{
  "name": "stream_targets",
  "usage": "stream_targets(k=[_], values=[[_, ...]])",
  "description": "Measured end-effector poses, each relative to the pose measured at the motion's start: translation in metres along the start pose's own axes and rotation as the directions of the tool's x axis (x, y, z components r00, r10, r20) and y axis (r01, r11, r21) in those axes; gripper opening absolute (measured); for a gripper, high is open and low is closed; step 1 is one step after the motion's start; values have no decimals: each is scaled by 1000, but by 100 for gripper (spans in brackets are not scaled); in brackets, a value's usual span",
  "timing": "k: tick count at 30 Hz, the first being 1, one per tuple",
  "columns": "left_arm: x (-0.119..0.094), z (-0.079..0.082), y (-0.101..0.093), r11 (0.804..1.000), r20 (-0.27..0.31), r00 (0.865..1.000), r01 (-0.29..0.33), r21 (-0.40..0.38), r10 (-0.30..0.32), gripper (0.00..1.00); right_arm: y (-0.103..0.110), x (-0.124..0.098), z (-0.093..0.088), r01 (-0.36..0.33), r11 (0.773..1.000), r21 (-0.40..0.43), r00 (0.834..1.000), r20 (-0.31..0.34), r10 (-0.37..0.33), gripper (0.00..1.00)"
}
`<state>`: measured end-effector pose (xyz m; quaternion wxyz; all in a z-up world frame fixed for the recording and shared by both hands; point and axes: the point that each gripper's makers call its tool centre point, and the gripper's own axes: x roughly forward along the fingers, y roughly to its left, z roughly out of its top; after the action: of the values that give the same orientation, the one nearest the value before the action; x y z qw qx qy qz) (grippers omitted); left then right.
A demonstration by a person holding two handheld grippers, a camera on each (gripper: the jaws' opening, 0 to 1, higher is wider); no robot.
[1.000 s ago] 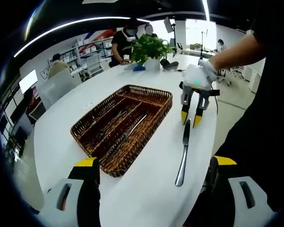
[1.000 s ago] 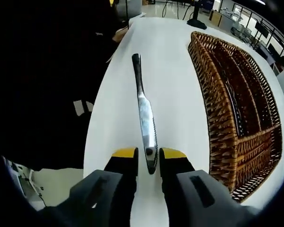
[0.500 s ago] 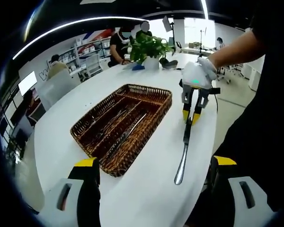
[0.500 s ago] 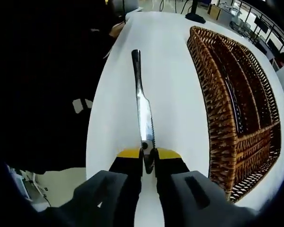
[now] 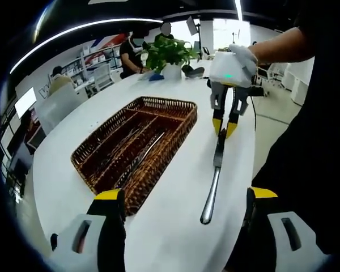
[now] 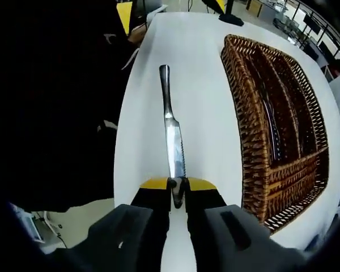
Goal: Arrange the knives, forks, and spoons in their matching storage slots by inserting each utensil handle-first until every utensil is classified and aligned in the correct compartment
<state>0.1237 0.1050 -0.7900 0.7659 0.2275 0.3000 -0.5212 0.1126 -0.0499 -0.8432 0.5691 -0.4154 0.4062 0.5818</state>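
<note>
A steel knife (image 5: 216, 164) stretches over the white table (image 5: 56, 170), with its handle end toward my left gripper. My right gripper (image 5: 222, 129) is shut on its blade tip; in the right gripper view the knife (image 6: 172, 133) runs straight away from the shut right gripper (image 6: 177, 185). I cannot tell if the handle touches the table. A brown wicker cutlery basket (image 5: 184, 122) with long compartments lies left of the knife, with some cutlery (image 5: 139, 156) inside. The basket (image 6: 238, 107) sits to the right in the right gripper view. My left gripper (image 5: 186, 194) stands wide open, holding nothing.
A potted plant (image 5: 167, 54) stands at the far end of the table, with people seated behind it. The person's dark clothing (image 6: 56, 113) borders the table edge beside the knife. Bare table surface (image 6: 209, 113) lies between knife and basket.
The right gripper's jaws, open around the blade tip a second ago, have shut on it. The knife and right gripper now look slightly raised. Both cameras shifted a little.
</note>
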Motion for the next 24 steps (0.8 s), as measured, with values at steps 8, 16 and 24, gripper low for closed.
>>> stream_targets(k=[8,16,24], values=[[44,-11,-21,990,-60,990,128,54,-125,64,-3,-12,3,14,1000,-11,999,-34,-15,7],[65,-23,-36,979,-100,976,198,56,-191,31,-3,-20,8,32,999,-26,998,-52,-33,7],[77,-24,-45,974,-100,973,214,73,-206,30,-2,-24,12,37,999,-30,998,-53,-38,7]])
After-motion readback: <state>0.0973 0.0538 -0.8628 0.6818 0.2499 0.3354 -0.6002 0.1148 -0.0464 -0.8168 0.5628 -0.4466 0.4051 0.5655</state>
